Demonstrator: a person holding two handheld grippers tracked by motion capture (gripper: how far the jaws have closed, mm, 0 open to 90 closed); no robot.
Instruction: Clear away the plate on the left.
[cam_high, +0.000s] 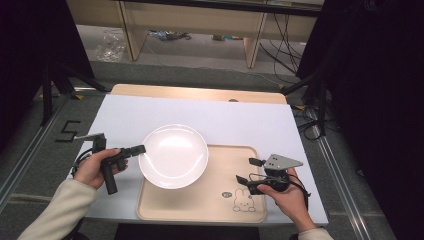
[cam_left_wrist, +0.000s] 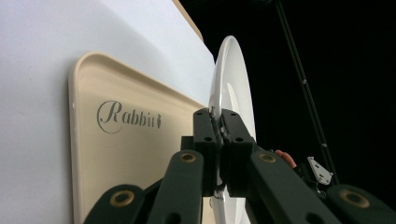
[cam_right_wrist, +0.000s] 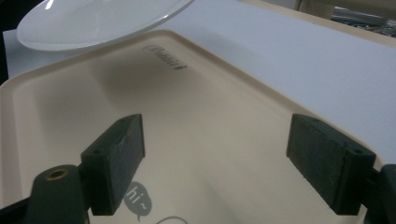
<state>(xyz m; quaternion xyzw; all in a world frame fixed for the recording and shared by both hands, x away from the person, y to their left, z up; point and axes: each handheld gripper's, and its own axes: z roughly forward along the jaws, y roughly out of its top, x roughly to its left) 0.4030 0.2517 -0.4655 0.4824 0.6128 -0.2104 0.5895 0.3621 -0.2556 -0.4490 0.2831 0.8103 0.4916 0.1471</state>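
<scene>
A glossy white plate (cam_high: 173, 155) sits over a beige tray (cam_high: 210, 200) printed with a grey rabbit drawing (cam_high: 244, 201) and "Rabbit" lettering (cam_left_wrist: 128, 117). The surface (cam_high: 235, 122) is white; both tools are black.

We are seeing a glossy white plate (cam_high: 173, 156), a smooth matt beige plastic tray (cam_high: 215, 200), a matt white table cover (cam_high: 240, 122) and rough black jaw pads (cam_right_wrist: 122, 154).

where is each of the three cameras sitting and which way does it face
High view: above the person's side, facing forward and down on the white table; both forearms, left gripper, right gripper.
Left gripper view: on the left gripper, looking along jaws clamped on the white plate rim.
Right gripper view: on the right gripper, looking between open jaws across the beige tray.
All share plate and tray.
</scene>
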